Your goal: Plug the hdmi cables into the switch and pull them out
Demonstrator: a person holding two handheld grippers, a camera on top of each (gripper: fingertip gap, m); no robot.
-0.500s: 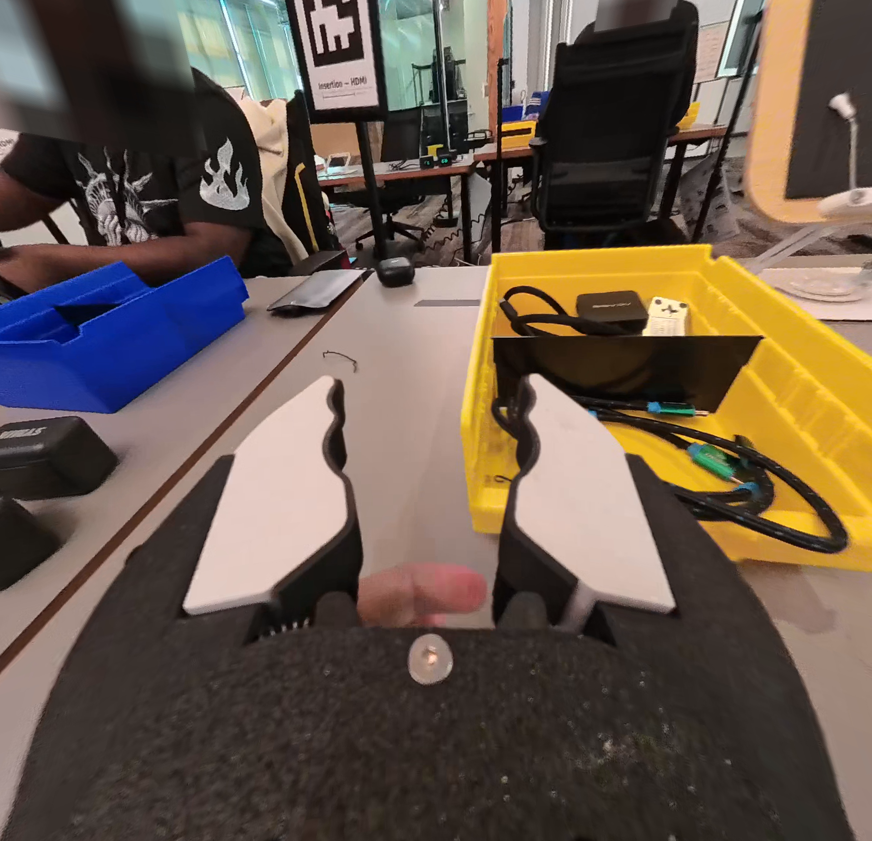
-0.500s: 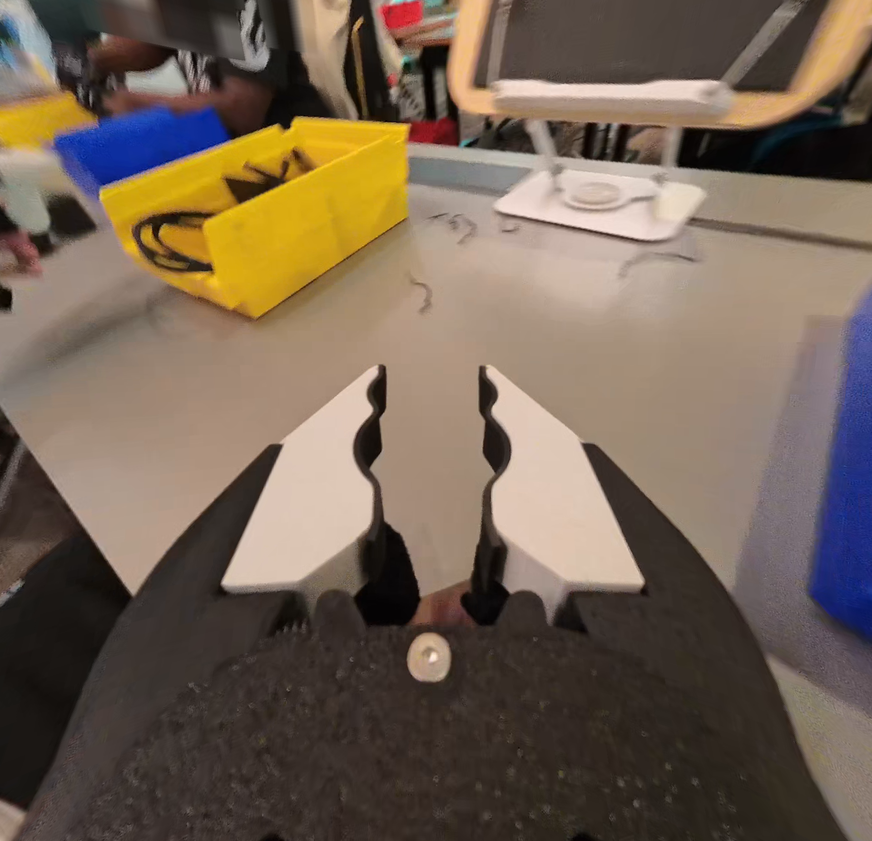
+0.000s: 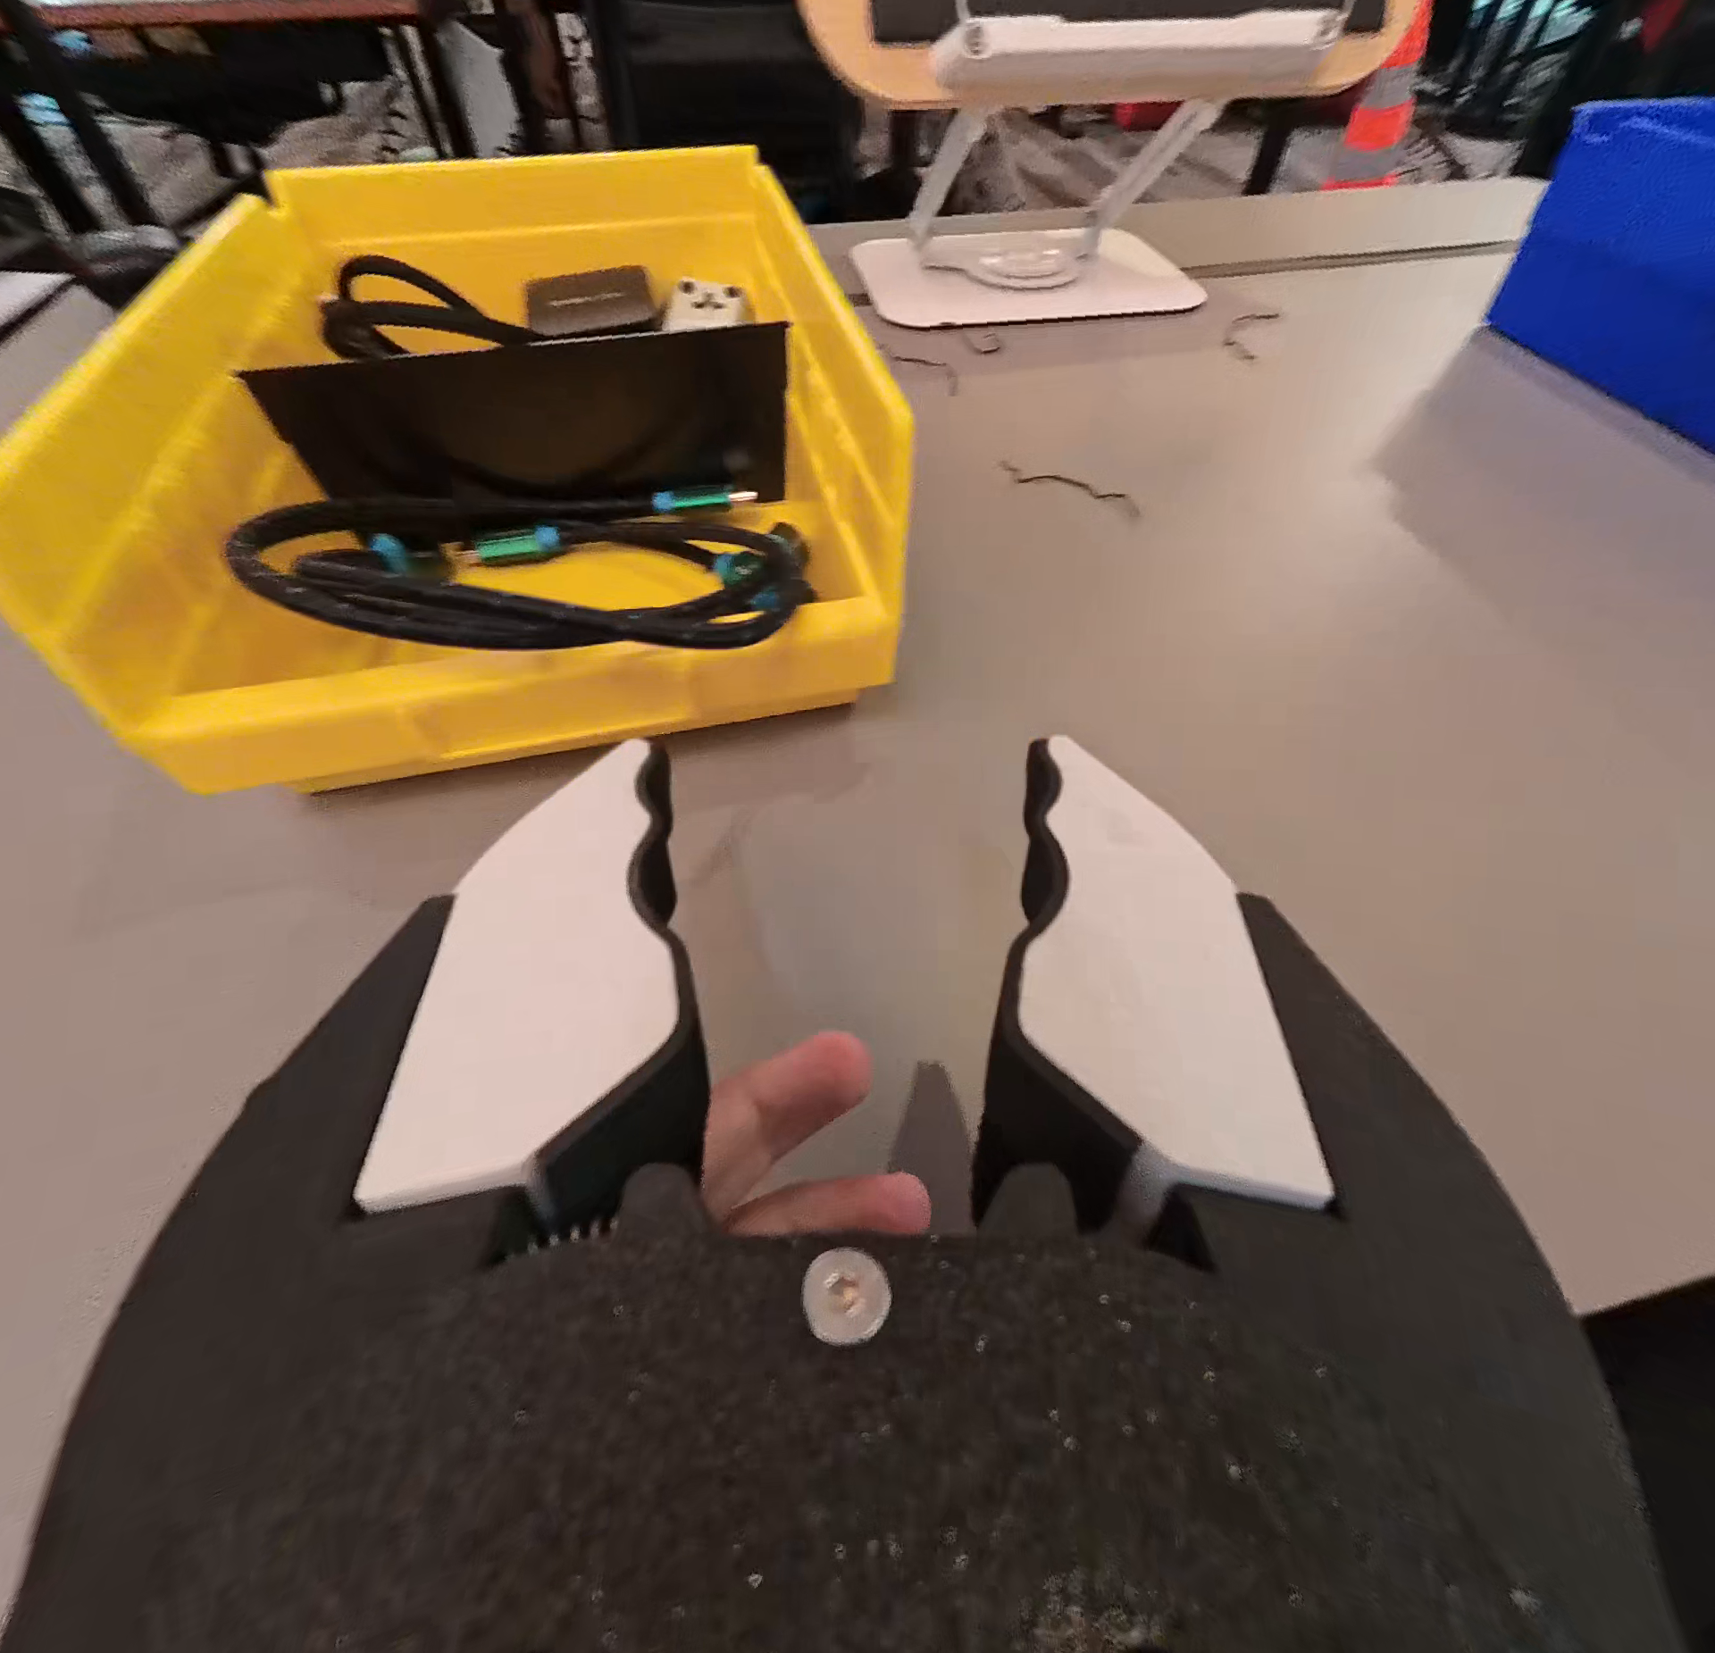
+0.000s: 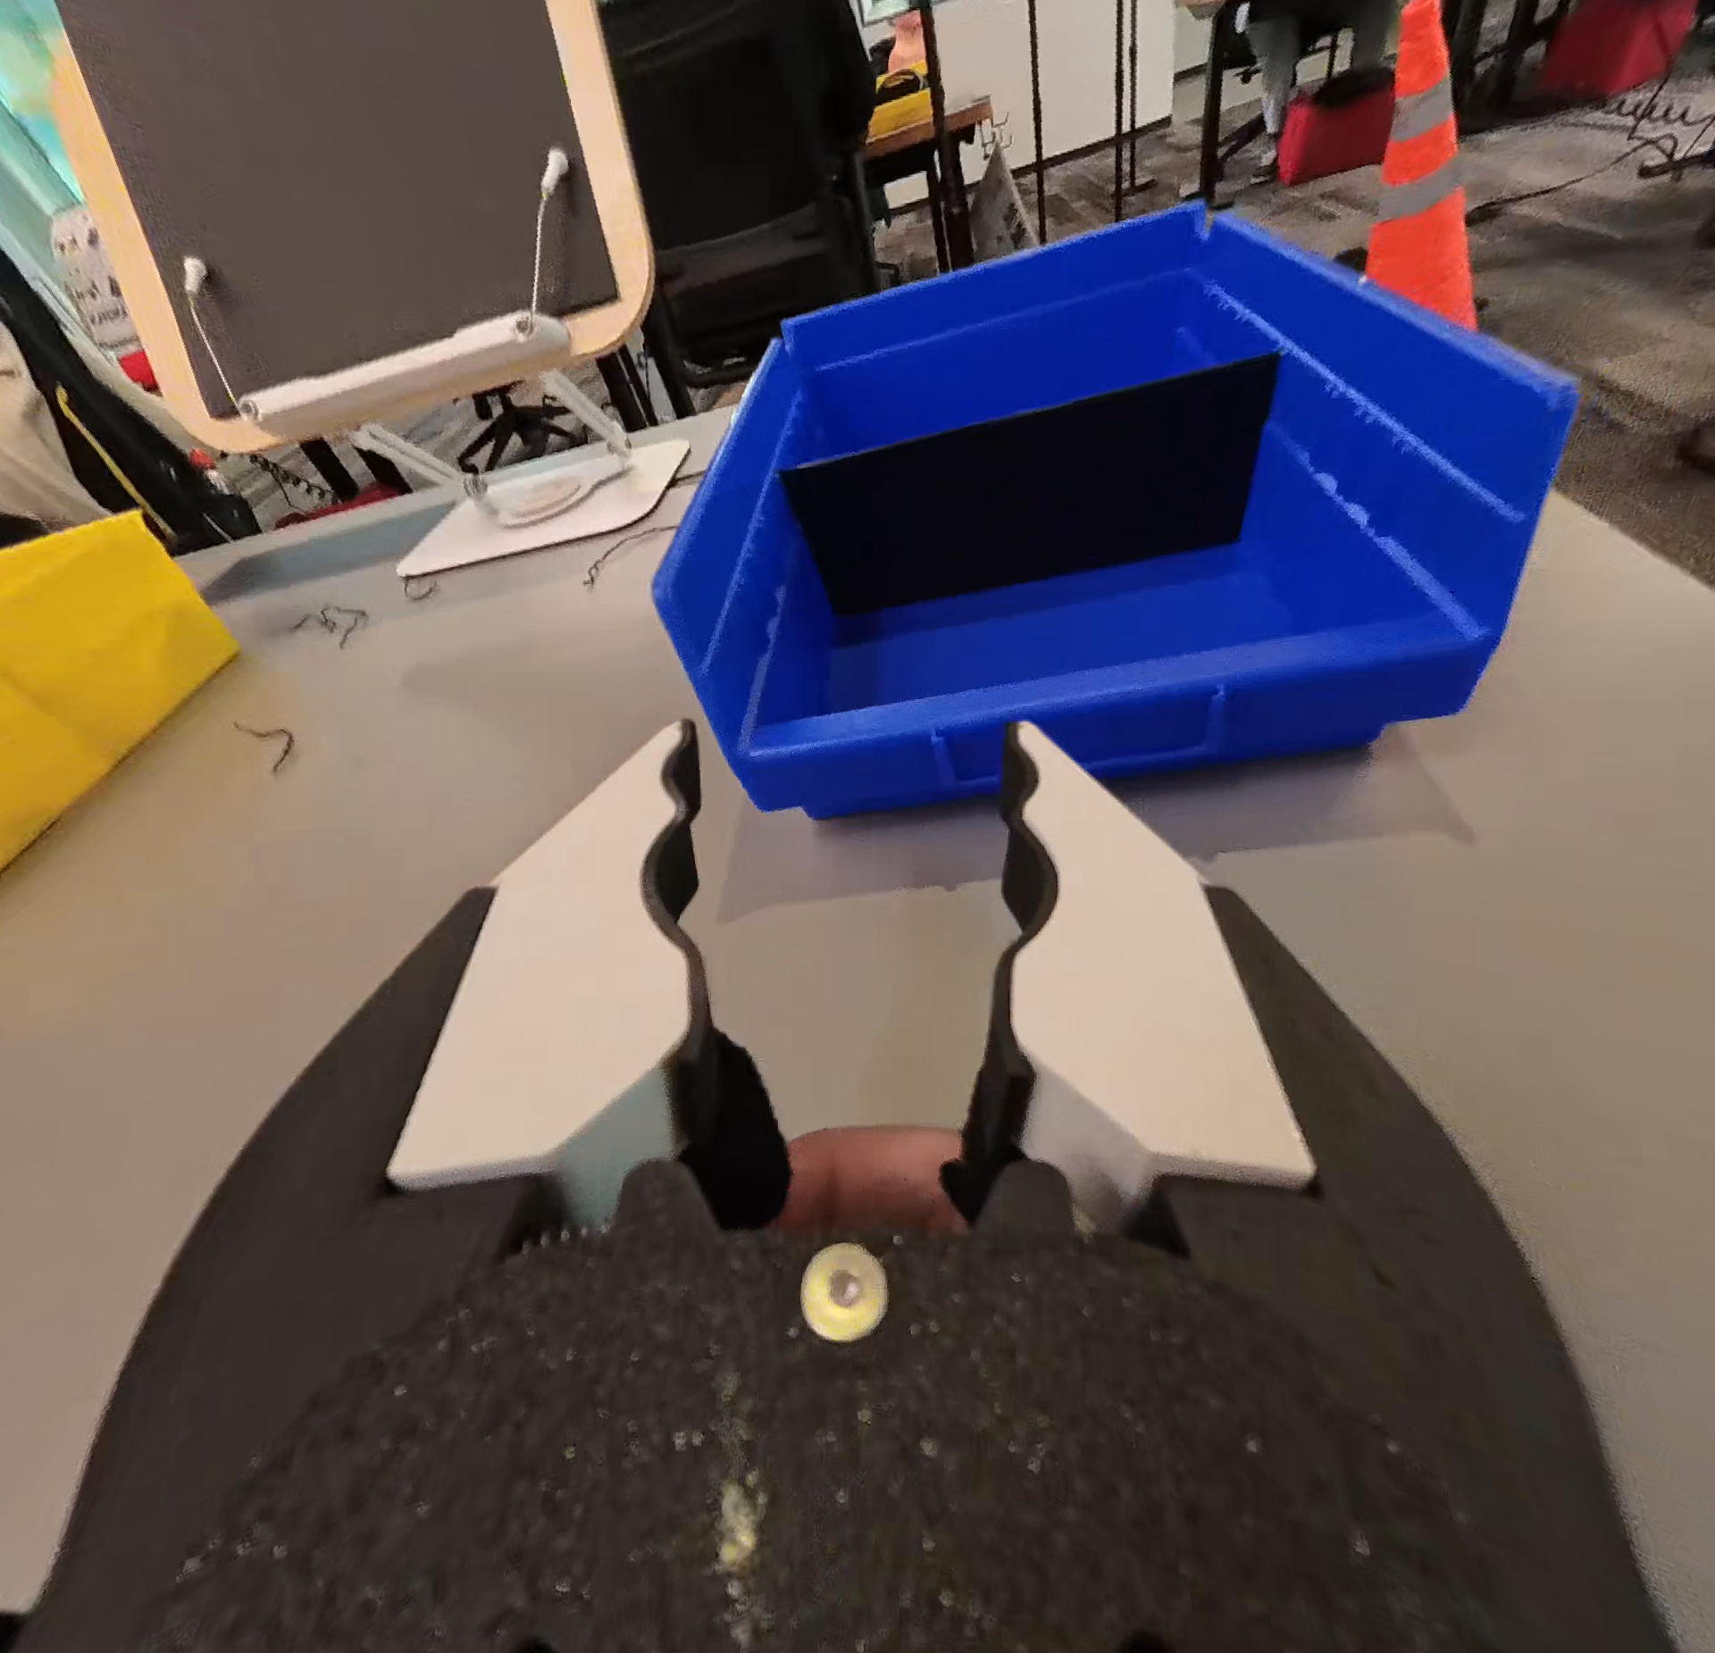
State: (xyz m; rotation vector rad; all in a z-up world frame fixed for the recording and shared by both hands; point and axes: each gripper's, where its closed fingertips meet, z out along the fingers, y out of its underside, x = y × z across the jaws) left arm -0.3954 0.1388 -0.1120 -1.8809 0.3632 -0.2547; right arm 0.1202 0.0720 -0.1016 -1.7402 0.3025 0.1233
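Grey counter (image 3: 1206,681) is carrying a yellow bin (image 3: 520,727) holding the coiled hdmi cables (image 3: 520,579) and switch (image 3: 586,298), ahead-left of the wide, empty left hand-held gripper (image 3: 849,755) (the nearer one); the right hand-held gripper (image 4: 849,736), also wide, is facing a blue bin (image 4: 1114,755).

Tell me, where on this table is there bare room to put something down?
The grey table is bare between the yellow bin and the blue bin, in front of both open grippers. The blue bin's front compartment is empty too. Crowded: the yellow bin, full of cables, and near the white stand, where small wire bits lie.
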